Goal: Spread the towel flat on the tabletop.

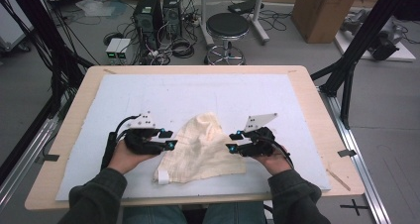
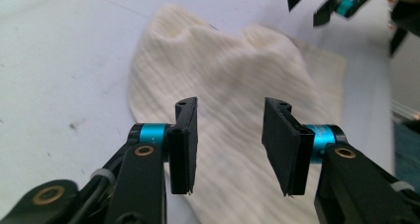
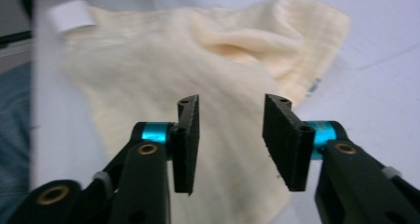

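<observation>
In the high view, a wooden table [image 1: 317, 105] topped by a white mat [image 1: 198, 92] is seen, with one stool [image 1: 227, 26], two computer towers [image 1: 148, 13] and one cardboard box [image 1: 322, 11] behind. One cream cloth [image 1: 200, 149] is laid crumpled at the mat's near centre, between the left gripper [image 1: 167, 139] and the right gripper [image 1: 232, 141].

In the left gripper view, the jaws are held spread above the cloth [image 2: 223, 85].

In the right gripper view, the jaws are likewise held apart over the cloth [image 3: 198, 60], whose one white tag [image 3: 72, 13] is seen.

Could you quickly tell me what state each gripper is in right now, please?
Left gripper: open, holding nothing, jaws over the cream cloth.
Right gripper: open, holding nothing, over the same cloth.

Even overhead light, soft shadows — gripper views blurred beyond jaws.
</observation>
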